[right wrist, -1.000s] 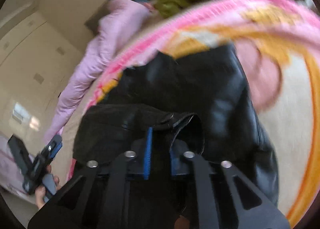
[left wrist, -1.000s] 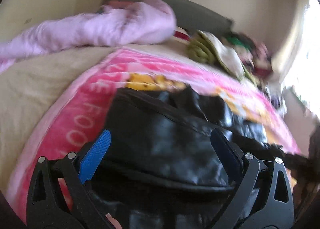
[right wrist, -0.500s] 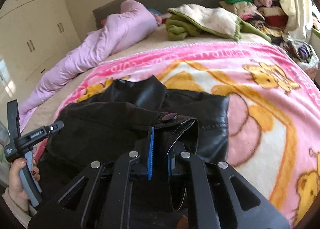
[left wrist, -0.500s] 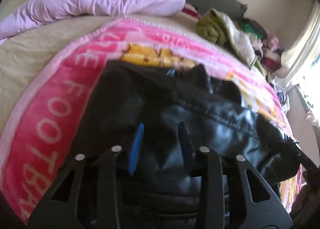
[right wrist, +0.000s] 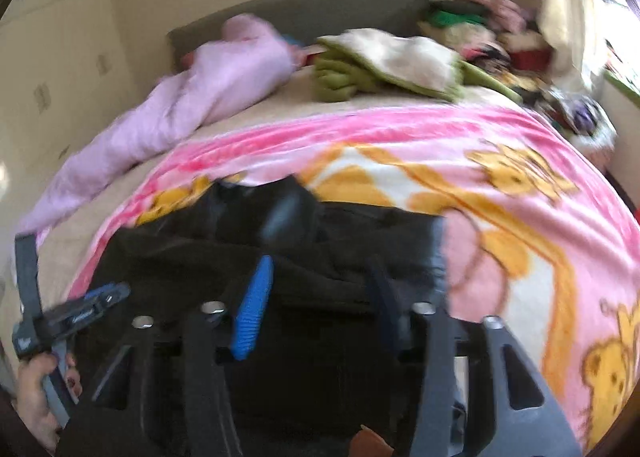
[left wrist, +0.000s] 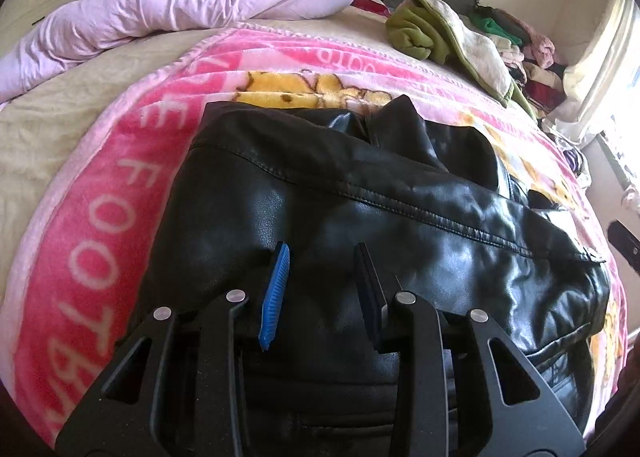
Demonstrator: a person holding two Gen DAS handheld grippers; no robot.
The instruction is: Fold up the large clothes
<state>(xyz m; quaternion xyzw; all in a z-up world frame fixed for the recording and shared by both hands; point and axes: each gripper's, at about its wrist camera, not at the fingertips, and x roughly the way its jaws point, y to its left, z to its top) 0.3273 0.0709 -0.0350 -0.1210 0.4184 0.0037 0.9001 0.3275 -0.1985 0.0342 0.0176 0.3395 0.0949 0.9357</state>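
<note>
Left wrist view: black leather jacket (left wrist: pixel 360 217) lies across the pink blanket (left wrist: pixel 100 217) at the bed's near edge, long axis crosswise to my left gripper (left wrist: pixel 322 291), whose jaws pinch a leather fold. My right gripper (right wrist: pixel 320 297), jaws just opening, parted above the jacket's right end.

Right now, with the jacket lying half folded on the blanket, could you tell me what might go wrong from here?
The right gripper has just been opening, with nothing pinched, so the black leather jacket may spring back and lose its fold. The left gripper straddles a thick, glossy layer; its hold could slip. Dragging the jacket might also bunch the pink blanket beneath it.
</note>
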